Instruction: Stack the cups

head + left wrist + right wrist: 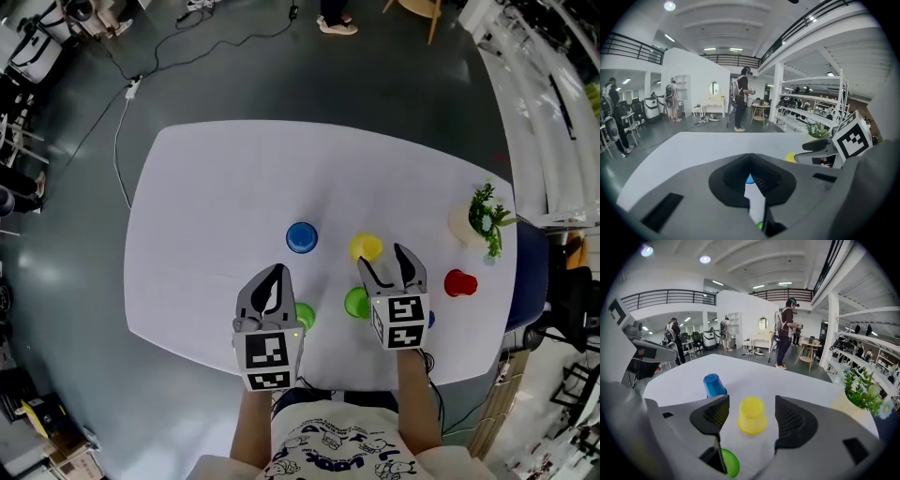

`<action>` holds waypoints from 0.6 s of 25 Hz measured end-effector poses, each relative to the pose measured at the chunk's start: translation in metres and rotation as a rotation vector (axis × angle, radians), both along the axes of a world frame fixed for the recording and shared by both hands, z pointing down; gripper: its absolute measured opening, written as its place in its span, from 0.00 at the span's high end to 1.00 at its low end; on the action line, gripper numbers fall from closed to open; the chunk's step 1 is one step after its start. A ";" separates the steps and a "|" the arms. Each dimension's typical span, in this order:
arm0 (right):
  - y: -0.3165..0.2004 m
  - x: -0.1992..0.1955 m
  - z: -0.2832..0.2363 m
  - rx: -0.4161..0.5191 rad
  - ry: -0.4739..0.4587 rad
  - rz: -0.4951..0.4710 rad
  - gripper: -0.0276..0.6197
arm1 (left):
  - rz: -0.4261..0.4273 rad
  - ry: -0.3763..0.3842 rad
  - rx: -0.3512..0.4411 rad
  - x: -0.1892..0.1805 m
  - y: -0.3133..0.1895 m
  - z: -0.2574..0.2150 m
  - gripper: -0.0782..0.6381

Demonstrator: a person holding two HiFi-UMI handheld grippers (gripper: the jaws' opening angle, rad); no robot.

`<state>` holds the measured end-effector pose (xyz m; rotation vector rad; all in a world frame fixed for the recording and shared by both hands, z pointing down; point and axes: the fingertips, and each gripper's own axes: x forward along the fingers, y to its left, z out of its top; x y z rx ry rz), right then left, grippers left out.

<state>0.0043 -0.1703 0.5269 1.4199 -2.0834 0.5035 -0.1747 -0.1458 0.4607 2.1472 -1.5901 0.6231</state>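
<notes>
Right now the right tool (382, 262) hangs w/ its jaws spread wide & nothing in them. The yellow cup (752, 416) stands mouth-down on the surface (206, 206), lined up w/ the gap but just beyond the tips, untouched. The left tool (273, 281) is closed tight & empty.

Step in hand, prob.: grab the yellow cup. To do it well:
- Keep the cup centred btw the pads.
- Go in far enough that the pads meet the wall mid-height, not the flared rim.
- Close softly, since thin plastic will likely flex or squirt out.
- Lift straight up before carrying it across.
- Watch the green cup (356, 303) just left of the right tool; any sideways drift could knock it.

A second green cup (305, 315) sits just right of the left tool. The blue cup (301, 237), also mouth-down, stands left of the yellow one & apart from it, so it's a likely base. The red cup (459, 282) is near the right edge. Nothing is stacked yet.

The surface is pale w/ rounded corners; besides the cups it carries only a potted plant (487, 217) at far right. The room is a big open hall w/ a dark floor (394, 75) & a cable (122, 141) trailing off far left. A balcony railing (665, 297) runs up top, white racks (534, 84) stand at right & a person (787, 331) stands well off.
</notes>
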 end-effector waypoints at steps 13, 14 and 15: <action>-0.013 -0.008 0.034 -0.084 0.034 0.002 0.55 | 0.052 0.011 -0.038 -0.004 -0.013 0.021 0.87; -0.014 -0.007 0.037 -0.094 0.037 0.001 0.56 | 0.052 0.012 -0.040 -0.004 -0.014 0.022 0.87; -0.015 -0.007 0.039 -0.103 0.040 0.000 0.57 | 0.052 0.012 -0.043 -0.004 -0.015 0.024 0.87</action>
